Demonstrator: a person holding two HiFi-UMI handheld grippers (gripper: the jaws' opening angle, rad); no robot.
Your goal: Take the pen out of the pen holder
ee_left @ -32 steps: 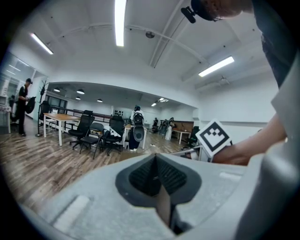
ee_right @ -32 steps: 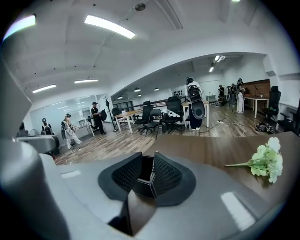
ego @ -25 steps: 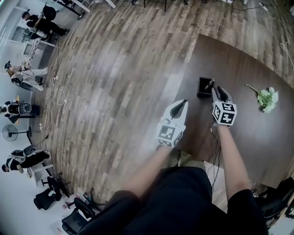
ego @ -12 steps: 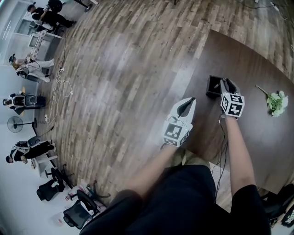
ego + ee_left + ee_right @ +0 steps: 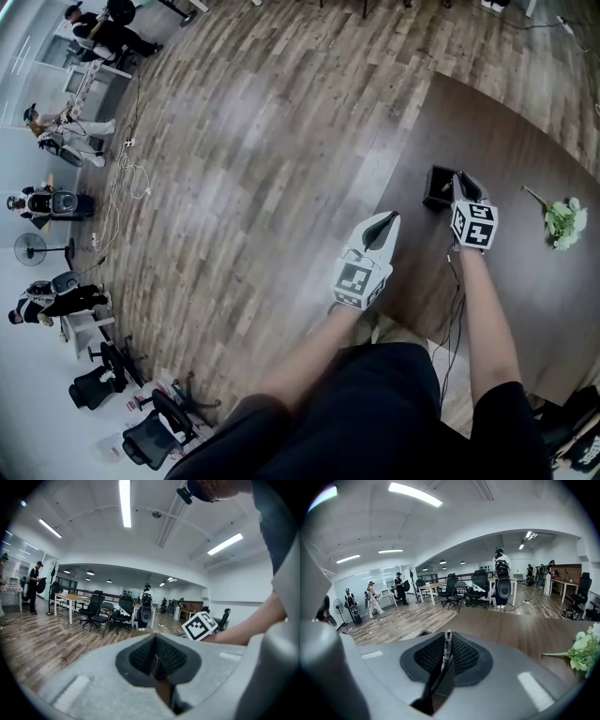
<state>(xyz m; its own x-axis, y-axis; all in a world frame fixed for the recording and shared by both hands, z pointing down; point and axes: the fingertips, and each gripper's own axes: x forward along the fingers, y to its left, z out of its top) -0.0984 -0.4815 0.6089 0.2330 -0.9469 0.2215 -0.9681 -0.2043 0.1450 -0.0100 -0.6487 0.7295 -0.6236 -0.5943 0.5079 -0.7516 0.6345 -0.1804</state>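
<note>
A black square pen holder (image 5: 437, 187) stands near the left edge of the dark table (image 5: 525, 281). My right gripper (image 5: 458, 184) reaches its near right rim. In the right gripper view a slim silver-tipped pen (image 5: 447, 644) stands upright between the black pads, and the right gripper (image 5: 446, 656) is closing its jaws on it. Only a corner of the holder (image 5: 424, 633) shows past the jaws. My left gripper (image 5: 380, 228) hovers off the table's left edge, above the wood floor. In its own view the left gripper (image 5: 154, 657) is shut with nothing in it.
A bunch of pale green-white flowers (image 5: 565, 220) lies on the table to the right, also visible as flowers (image 5: 586, 653) in the right gripper view. Office chairs, desks and several people stand far off across the wood floor (image 5: 234, 169).
My right gripper has moved forward and down to the holder's rim, and its jaws have come in around the pen. The left gripper has stayed about where it was.
</note>
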